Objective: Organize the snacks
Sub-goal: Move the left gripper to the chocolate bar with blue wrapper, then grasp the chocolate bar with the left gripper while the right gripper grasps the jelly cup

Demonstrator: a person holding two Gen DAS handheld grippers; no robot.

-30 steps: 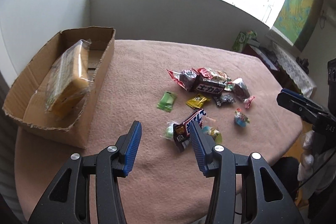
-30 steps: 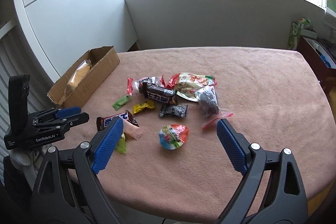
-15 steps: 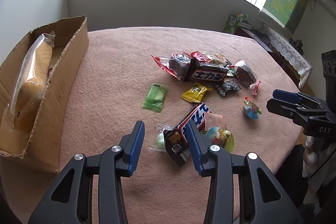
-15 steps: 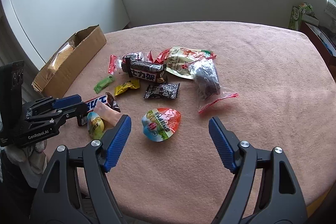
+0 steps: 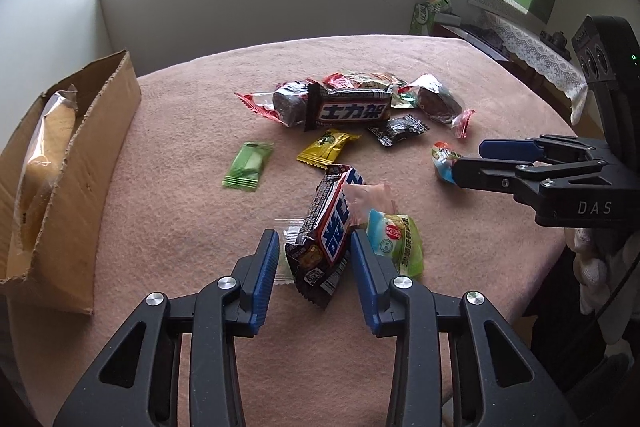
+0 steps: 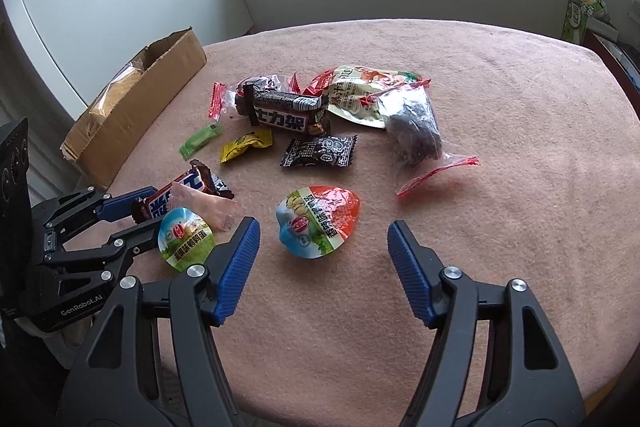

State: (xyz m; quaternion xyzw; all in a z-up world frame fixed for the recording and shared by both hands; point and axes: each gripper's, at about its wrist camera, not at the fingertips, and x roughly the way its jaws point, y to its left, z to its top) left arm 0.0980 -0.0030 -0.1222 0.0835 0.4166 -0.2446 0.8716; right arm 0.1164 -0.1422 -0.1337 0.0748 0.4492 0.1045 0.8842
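A: What is seen nearest in the left wrist view?

B: The left gripper [image 5: 313, 255] is seen low over the pink cloth [image 5: 180, 227]. A dark bar [image 5: 329, 231] with white letters on blue is set between its jaws. The right pad seems to touch the wrapper; on the left side a small gap is seen, so the bar is not yet clamped. The jaws have just been closing.

A: What is crowded around this bar?

B: A green egg pack [image 5: 396, 241] is pressed just beside the right finger, and a pale pink sachet [image 5: 370, 197] is laid against the bar behind it. A clear wrapper [image 5: 286, 247] is partly hidden under the bar.

A: And the right gripper?

B: The right gripper [image 6: 323, 247] is held open, and its jaws have just been closing. A red-and-blue egg pack [image 6: 316, 221] is framed between its fingers, not touched by the pads.

A: What is found farther away?

B: A green candy [image 5: 248, 166], a yellow candy [image 5: 327, 147] and a black sachet [image 6: 319, 151] are spread in the middle. Behind them a big bar [image 5: 352, 109] is laid over a clear-wrapped cake [image 5: 286, 101], with a pouch [image 6: 356, 93] and a dark cake in a bag [image 6: 414, 131] beside it.

A: And the box?

B: The cardboard box [image 5: 96, 147] is placed at the far left, well apart from the pile. One wrapped yellow cake [image 5: 44, 155] is held in it.
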